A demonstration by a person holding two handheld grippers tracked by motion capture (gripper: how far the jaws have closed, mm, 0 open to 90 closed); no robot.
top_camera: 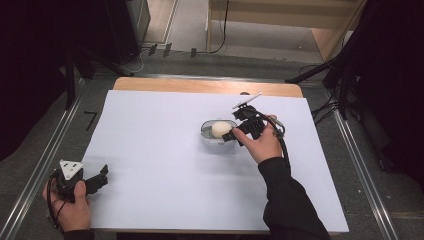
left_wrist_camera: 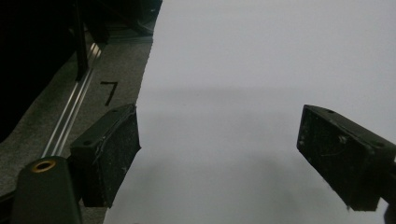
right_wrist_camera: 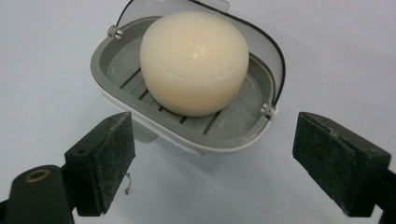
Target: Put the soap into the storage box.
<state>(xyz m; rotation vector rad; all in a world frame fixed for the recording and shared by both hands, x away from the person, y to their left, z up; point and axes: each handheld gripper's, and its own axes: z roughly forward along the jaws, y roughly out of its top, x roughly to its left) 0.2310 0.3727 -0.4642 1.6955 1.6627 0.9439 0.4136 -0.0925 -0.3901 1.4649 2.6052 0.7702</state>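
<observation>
My right hand-held gripper [right_wrist_camera: 212, 163] stands released just short of a grey soap dish [right_wrist_camera: 116, 51], its two black jaws spread wide with nothing between them and the dish's near rim lying just beyond their tips. A round, cream-coloured bar of soap [right_wrist_camera: 194, 60] sits in the middle of the dish on its slatted floor, and a clear hinged lid [right_wrist_camera: 140, 9] is tipped back behind it. From the high view, the soap dish [top_camera: 206, 135] rests on the white sheet [top_camera: 160, 165] that covers the counter [top_camera: 200, 84], a little right of centre, with the soap [top_camera: 220, 129] showing pale inside it; my right hand-held gripper [top_camera: 233, 136] is at the dish's right side, close against its edge, held in my right hand [top_camera: 262, 145] with its cable trailing back along my dark sleeve. My left hand-held gripper [top_camera: 103, 177] is well apart from all this, at the near left corner of the sheet, in my left hand [top_camera: 70, 207]. Its own view shows its jaws likewise released, wide apart over bare white sheet [left_wrist_camera: 257, 70], empty, with the sheet's left edge and grey floor [left_wrist_camera: 93, 107] beside it.
</observation>
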